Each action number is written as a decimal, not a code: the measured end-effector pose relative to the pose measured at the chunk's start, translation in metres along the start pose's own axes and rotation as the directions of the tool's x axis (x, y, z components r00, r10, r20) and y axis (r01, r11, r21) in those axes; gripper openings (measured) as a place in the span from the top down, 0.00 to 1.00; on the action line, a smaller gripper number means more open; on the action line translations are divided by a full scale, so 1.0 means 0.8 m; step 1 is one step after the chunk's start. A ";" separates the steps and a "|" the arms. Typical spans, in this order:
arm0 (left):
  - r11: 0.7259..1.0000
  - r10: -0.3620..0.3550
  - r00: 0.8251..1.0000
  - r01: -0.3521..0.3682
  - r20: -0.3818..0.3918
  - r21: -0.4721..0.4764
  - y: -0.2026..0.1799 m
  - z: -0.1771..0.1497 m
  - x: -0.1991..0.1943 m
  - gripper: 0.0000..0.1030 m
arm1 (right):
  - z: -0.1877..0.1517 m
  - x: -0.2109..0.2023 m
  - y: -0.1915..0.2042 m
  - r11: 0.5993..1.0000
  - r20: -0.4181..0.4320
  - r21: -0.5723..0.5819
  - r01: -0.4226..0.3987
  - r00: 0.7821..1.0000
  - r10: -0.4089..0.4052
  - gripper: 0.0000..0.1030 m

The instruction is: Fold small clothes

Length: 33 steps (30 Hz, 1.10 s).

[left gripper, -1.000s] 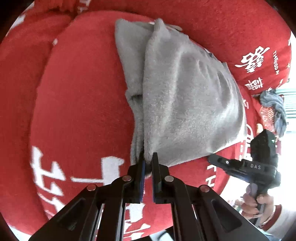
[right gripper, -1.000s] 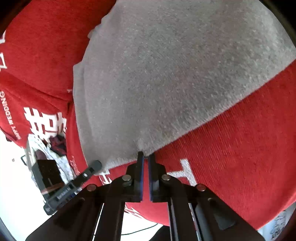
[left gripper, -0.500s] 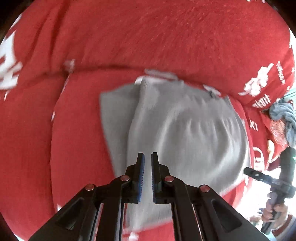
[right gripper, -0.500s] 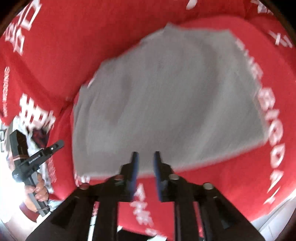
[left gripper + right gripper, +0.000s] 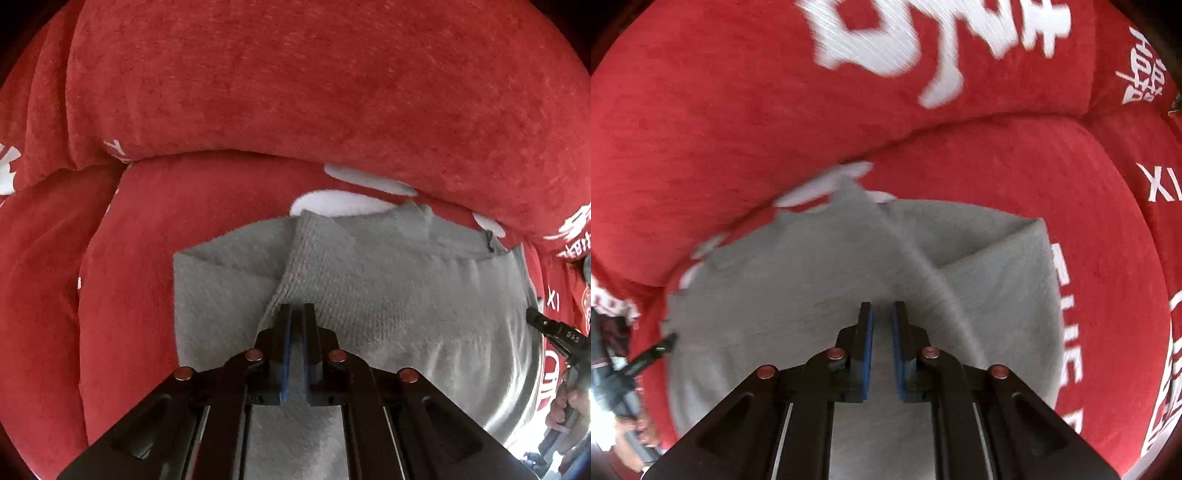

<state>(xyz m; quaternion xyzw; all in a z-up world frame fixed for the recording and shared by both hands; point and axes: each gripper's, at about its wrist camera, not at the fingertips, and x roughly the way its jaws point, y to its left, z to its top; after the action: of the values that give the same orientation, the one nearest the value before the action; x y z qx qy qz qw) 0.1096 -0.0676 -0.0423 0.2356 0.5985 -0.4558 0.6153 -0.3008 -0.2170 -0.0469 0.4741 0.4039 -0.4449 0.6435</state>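
A grey knitted garment [image 5: 406, 302] [image 5: 775, 314] lies on the red sofa seat [image 5: 129, 258], partly folded over itself. My left gripper [image 5: 297, 310] is over it and shut on the edge of the upper layer, whose ridge runs up from the fingertips toward the sofa back. My right gripper [image 5: 882, 308] hovers over the garment's middle; its jaws are closing to a narrow gap with nothing between them. A diagonal crease runs past its right finger. Each view shows the other gripper at its edge, the right gripper [image 5: 554, 332] and the left gripper [image 5: 650, 354], each in a hand.
The red back cushion [image 5: 295, 92] [image 5: 701, 147] with white characters rises just behind the garment. Bare red seat [image 5: 1015, 173] lies to either side. A person's hand [image 5: 569, 406] [image 5: 639, 435] holds each gripper's handle near the sofa's front edge.
Both grippers moved from the garment's near edge toward the sofa back. The left carried its pinched edge along, folding the cloth over. The right let go, opened, then narrowed again.
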 end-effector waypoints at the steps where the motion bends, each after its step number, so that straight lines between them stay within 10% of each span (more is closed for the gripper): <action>1: 1.000 -0.003 1.000 0.003 0.001 -0.013 0.004 0.001 -0.001 0.94 | 0.004 -0.001 -0.008 1.000 0.014 0.020 -0.009 1.000 0.008 1.00; 7: 0.990 0.129 0.992 -0.129 -0.013 -0.059 0.023 0.003 -0.013 0.94 | 0.017 -0.013 -0.044 0.995 0.010 0.101 0.014 1.000 -0.016 1.00; 17: 0.999 -0.011 0.996 0.015 -0.090 0.043 0.010 -0.079 -0.079 0.94 | -0.079 -0.088 -0.089 0.983 -0.038 0.179 -0.039 0.998 0.046 0.95; 29: 0.999 -0.018 0.983 0.026 -0.181 0.041 0.014 -0.197 -0.056 0.94 | -0.167 -0.083 -0.078 0.996 -0.144 -0.002 0.094 0.985 -0.093 0.97; 32: 0.999 -0.018 0.980 0.025 -0.196 0.032 0.020 -0.200 -0.058 0.94 | -0.164 -0.111 -0.079 0.995 -0.064 0.020 0.095 0.994 -0.093 0.87; 33: 0.999 -0.019 0.980 0.024 -0.196 0.028 0.023 -0.202 -0.060 0.94 | -0.163 -0.117 -0.081 0.994 -0.046 0.014 0.106 0.993 -0.105 0.66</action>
<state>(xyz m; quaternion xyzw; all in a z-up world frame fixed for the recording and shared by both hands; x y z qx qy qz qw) 0.0467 0.0897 -0.0292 0.2819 0.6516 -0.4460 0.5450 -0.4015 -0.0827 -0.0047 0.4674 0.4393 -0.4706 0.6059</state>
